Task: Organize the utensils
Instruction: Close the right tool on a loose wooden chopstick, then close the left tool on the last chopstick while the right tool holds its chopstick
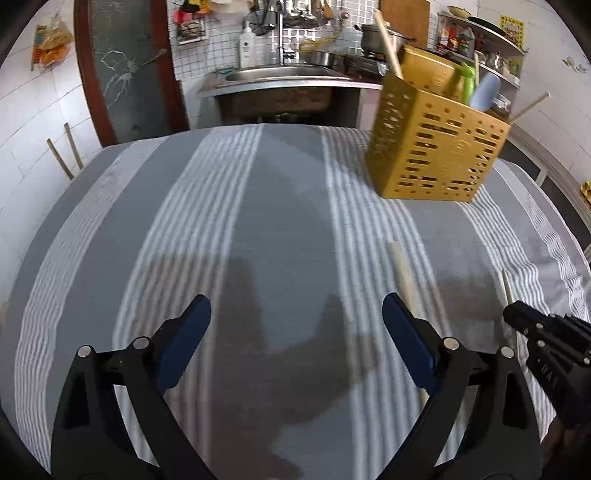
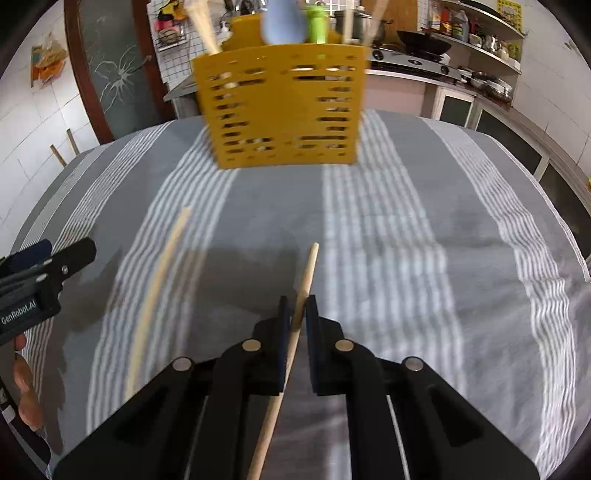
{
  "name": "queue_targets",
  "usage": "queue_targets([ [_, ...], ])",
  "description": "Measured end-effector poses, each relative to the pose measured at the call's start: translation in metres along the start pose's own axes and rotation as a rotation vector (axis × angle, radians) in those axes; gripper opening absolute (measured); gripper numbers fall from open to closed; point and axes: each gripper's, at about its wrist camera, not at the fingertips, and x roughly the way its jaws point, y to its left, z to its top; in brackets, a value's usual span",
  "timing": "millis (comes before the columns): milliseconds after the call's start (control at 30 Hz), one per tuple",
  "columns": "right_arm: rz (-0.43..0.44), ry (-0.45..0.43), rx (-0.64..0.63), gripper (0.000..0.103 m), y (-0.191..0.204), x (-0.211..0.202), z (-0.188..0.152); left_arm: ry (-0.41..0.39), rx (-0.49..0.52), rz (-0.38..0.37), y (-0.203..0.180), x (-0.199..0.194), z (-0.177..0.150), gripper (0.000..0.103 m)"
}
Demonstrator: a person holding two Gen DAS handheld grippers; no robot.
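A yellow perforated utensil holder point(image 1: 436, 155) point(image 2: 284, 110) stands at the far side of the striped cloth. It holds wooden sticks, a pale blue spoon and a green utensil. My right gripper point(image 2: 297, 314) is shut on a wooden chopstick point(image 2: 307, 269) whose tip points toward the holder. In the left wrist view that gripper point(image 1: 513, 315) shows at the right edge with the chopstick point(image 1: 508, 291). A second chopstick point(image 2: 159, 288) point(image 1: 402, 277) lies on the cloth, partly behind one finger of my left gripper point(image 1: 295, 321). That gripper is open over bare cloth and appears again at the left edge point(image 2: 55, 258).
The grey and white striped cloth point(image 1: 258, 221) covers the table. Behind it are a steel sink point(image 1: 280, 74), a stove with pots point(image 2: 413, 55) and shelves of jars point(image 2: 476, 33). A person's hand point(image 2: 24, 384) shows at the lower left.
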Motion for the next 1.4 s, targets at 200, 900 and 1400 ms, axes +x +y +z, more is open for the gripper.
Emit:
queue_targets([
  [200,0.0,0.01,0.008,0.009,-0.028,0.008,-0.001,0.044,0.017,-0.052,-0.035,0.015,0.001,0.08],
  [900,-0.014,0.054,0.024,0.009,-0.027,0.027,0.017,0.161,0.033,-0.028,-0.061,0.049,0.016,0.015],
  [1400,0.01,-0.087,0.008,0.006,-0.018,-0.013,0.007,0.056,-0.011,-0.083,-0.041,0.02,0.008,0.005],
])
